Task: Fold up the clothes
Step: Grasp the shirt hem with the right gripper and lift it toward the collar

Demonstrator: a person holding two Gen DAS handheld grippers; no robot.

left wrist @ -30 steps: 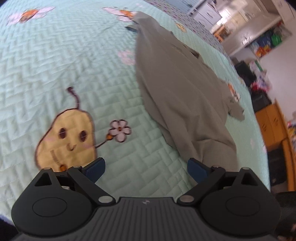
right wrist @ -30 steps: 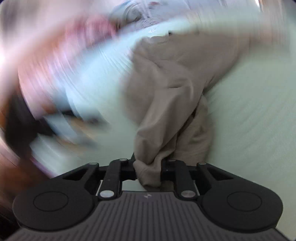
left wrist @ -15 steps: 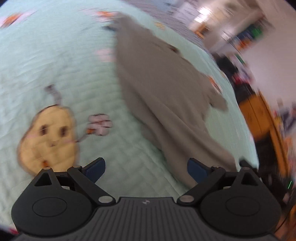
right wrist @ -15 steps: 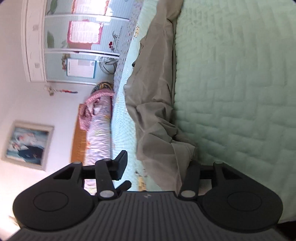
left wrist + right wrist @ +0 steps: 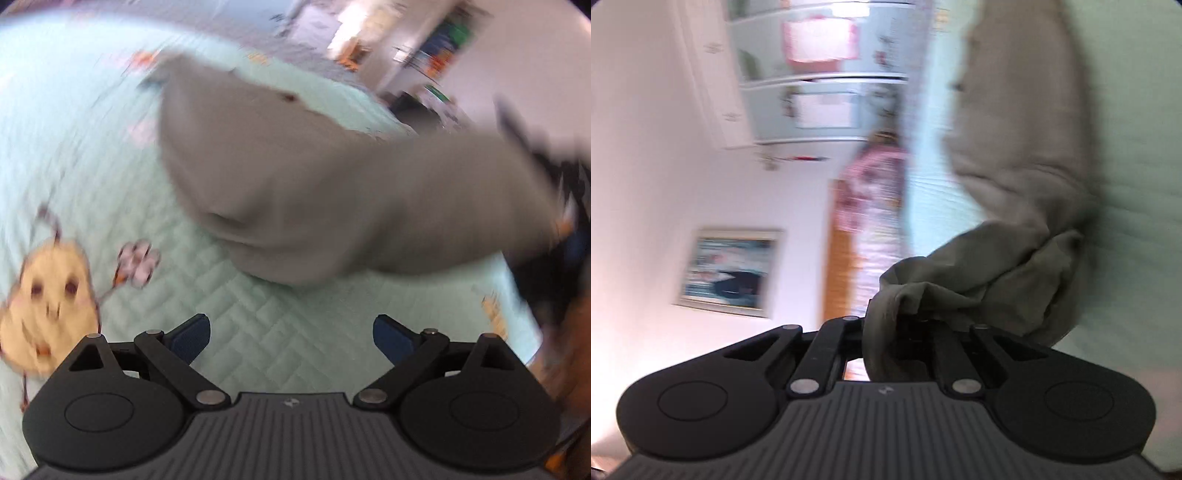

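Note:
A grey-brown garment (image 5: 295,184) lies lengthwise on the mint quilted bedspread (image 5: 74,147). Its near end is raised and stretches to the right, toward a dark blurred shape. My left gripper (image 5: 291,336) hovers open above bare quilt just short of the garment, with nothing between its blue pads (image 5: 391,339). In the right wrist view, the garment (image 5: 1015,147) bunches into my right gripper (image 5: 908,325). Its jaws are closing and stand nearly together, with a fold of the cloth pinched between them. The view is rolled sideways, so the bedspread (image 5: 1137,184) runs up the right.
A yellow pear cartoon (image 5: 48,306) and a small flower (image 5: 138,262) are printed on the quilt at the left. A white wardrobe (image 5: 820,74), a framed picture (image 5: 727,269), pink bedding (image 5: 871,203) and a wooden headboard (image 5: 842,251) lie past the bed. Blurred room clutter (image 5: 436,40) lies beyond the far edge.
The right gripper's jaws opened around the garment's end, then closed on it again. In the left wrist view the near end rose off the quilt and swung right. The left gripper stayed open.

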